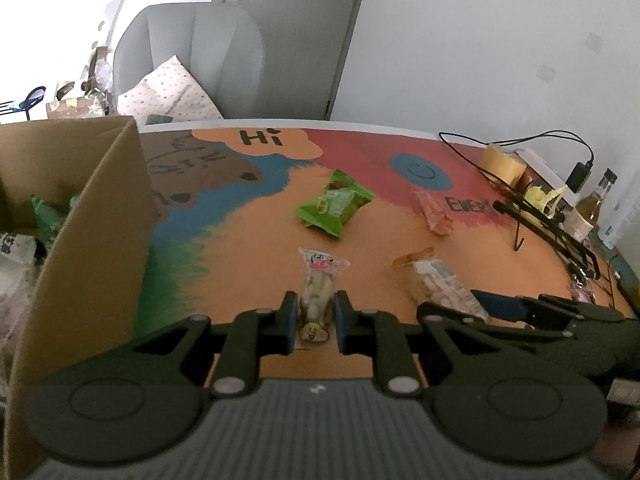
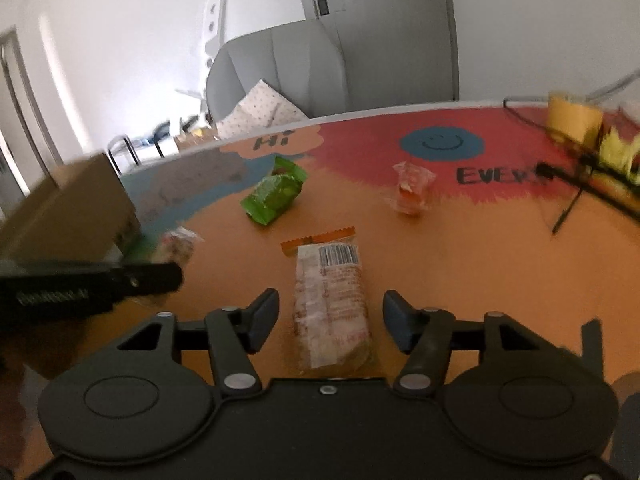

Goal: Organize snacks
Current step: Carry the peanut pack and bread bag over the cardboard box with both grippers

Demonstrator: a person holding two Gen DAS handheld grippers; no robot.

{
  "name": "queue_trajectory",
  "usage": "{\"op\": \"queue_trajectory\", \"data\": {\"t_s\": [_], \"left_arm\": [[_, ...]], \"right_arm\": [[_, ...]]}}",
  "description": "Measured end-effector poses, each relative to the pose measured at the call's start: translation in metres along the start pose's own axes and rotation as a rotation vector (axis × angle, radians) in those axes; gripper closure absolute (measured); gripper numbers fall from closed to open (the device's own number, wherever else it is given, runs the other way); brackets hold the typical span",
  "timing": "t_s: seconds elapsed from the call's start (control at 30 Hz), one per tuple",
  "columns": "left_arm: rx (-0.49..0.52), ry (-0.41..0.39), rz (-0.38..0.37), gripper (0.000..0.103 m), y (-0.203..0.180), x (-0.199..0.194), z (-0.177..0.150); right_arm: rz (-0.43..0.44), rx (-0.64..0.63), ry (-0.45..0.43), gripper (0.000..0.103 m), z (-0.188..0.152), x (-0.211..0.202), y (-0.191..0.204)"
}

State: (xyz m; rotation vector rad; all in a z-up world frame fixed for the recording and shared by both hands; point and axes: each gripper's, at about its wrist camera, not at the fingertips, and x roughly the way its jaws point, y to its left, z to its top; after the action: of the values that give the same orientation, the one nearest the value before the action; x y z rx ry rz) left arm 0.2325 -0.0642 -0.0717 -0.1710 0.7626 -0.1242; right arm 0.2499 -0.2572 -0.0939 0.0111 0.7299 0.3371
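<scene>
Gripping a small clear packet point(image 1: 320, 292) of pale snack pieces, the left gripper point(image 1: 316, 312) has its two blue pads pressed against the packet's sides, low over the orange part of the table mat point(image 1: 248, 240); the packet's red-printed top sticks out ahead of the fingers. A good lift here is, I judge, straight up with a steady squeeze, since the film is slick and crinkly and the contents look brittle, then across to the cardboard box point(image 1: 80, 216) just to the left, where other wrapped snacks already lie. The right gripper point(image 2: 330, 320) stands wide open around a longer flat packet point(image 2: 332, 304) with a barcode and an orange serrated end, its pads apart from the wrapper on both sides; closing across the middle, not the thin sealed end, seems the safer hold. Farther out lie a puffy green packet point(image 1: 334, 204) and a small orange-tinted wrapper point(image 1: 434, 212), both loose on the mat. A wire rack point(image 1: 552, 228) and a bottle point(image 1: 592, 204) crowd the far right edge.
</scene>
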Motion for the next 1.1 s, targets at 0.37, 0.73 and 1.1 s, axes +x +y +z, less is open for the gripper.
{"op": "queue_trajectory", "data": {"t_s": [0.37, 0.73, 1.1], "left_arm": [[0.034, -0.033, 0.000, 0.085, 0.001, -0.018, 0.011], [0.057, -0.089, -0.002, 0.085, 0.006, -0.053, 0.024], [0.050, -0.147, 0.012, 0.085, 0.027, -0.093, 0.036]], "right_arm": [[-0.003, -0.007, -0.033, 0.070, 0.006, -0.019, 0.007], [0.052, 0.014, -0.124, 0.070, 0.024, -0.048, 0.021], [0.120, -0.001, -0.189, 0.070, 0.042, -0.067, 0.048]]}}
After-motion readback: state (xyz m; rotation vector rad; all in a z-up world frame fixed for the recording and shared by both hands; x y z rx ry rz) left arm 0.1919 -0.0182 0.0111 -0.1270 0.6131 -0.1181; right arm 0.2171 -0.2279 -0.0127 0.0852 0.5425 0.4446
